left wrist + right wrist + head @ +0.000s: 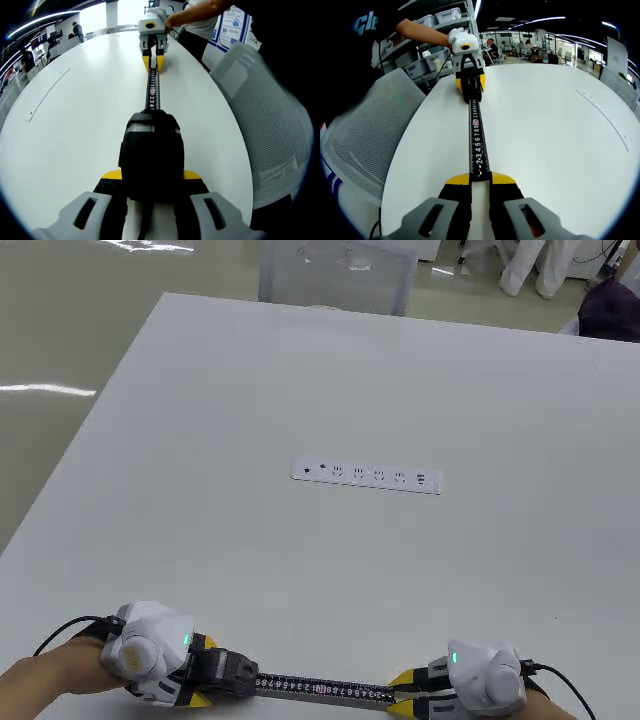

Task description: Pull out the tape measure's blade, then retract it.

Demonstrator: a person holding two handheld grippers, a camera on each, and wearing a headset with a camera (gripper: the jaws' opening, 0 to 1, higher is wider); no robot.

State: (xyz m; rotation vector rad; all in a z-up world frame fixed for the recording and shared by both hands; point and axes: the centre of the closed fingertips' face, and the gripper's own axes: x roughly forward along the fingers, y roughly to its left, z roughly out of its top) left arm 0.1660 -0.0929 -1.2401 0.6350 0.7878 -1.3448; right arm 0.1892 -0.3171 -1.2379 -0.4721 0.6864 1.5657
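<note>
**Blade held stretched between both grippers**

The tape measure's case (pixel 232 676) is clamped in the left gripper (pixel 205 673) at the near left of the white table (pixel 350 390), apparently so that it is anchored against the pull. The blade (pixel 320 687) is stretched rightward, low along the tabletop. Its end is pinched between the closed jaws of the right gripper (pixel 405 692) at the near right. Retraction is judged not yet done. A power strip (pixel 366 476) lies well apart, farther off.

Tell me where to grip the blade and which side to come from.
Take the blade at its free tip, end-on along its length, as the right gripper has it. The strip is thin, narrow and stretched straight from the case in the left gripper, so a pull in line likely keeps it from kinking.
</note>
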